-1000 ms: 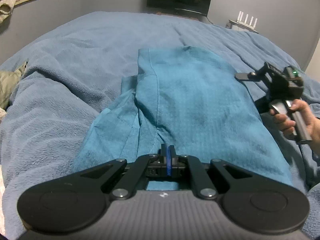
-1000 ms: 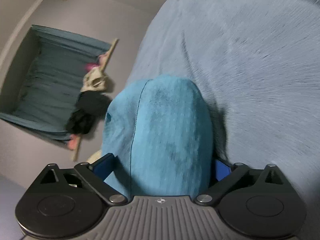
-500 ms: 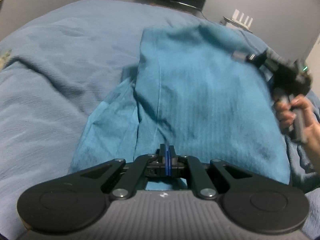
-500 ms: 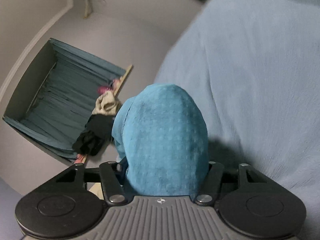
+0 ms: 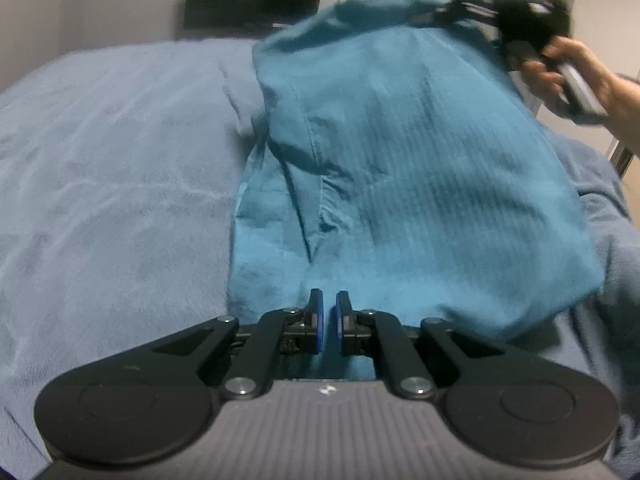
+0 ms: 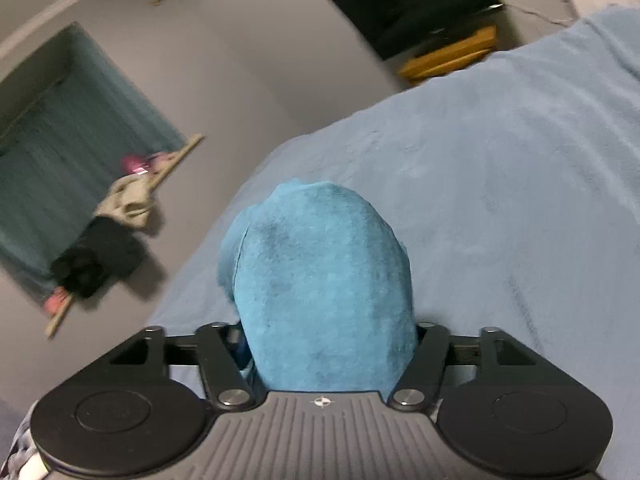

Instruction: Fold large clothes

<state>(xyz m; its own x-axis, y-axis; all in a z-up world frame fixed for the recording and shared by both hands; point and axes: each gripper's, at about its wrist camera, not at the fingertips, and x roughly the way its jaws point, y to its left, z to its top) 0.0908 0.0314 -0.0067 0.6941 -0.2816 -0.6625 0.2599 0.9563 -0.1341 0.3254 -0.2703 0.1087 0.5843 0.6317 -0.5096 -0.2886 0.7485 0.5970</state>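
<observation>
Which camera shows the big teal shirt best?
The left wrist view: the teal shirt shows nearly whole, one end lifted off the bed. The right wrist view shows only a bunched piece close up.

teal garment: 1 | grippers: 2 | blue blanket: 1 | TV: 1

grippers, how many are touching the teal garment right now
2. The left gripper pinches the teal garment at its near edge; the right gripper, jaws opening, has a bunched fold between them, lifted above the blue blanket.
</observation>
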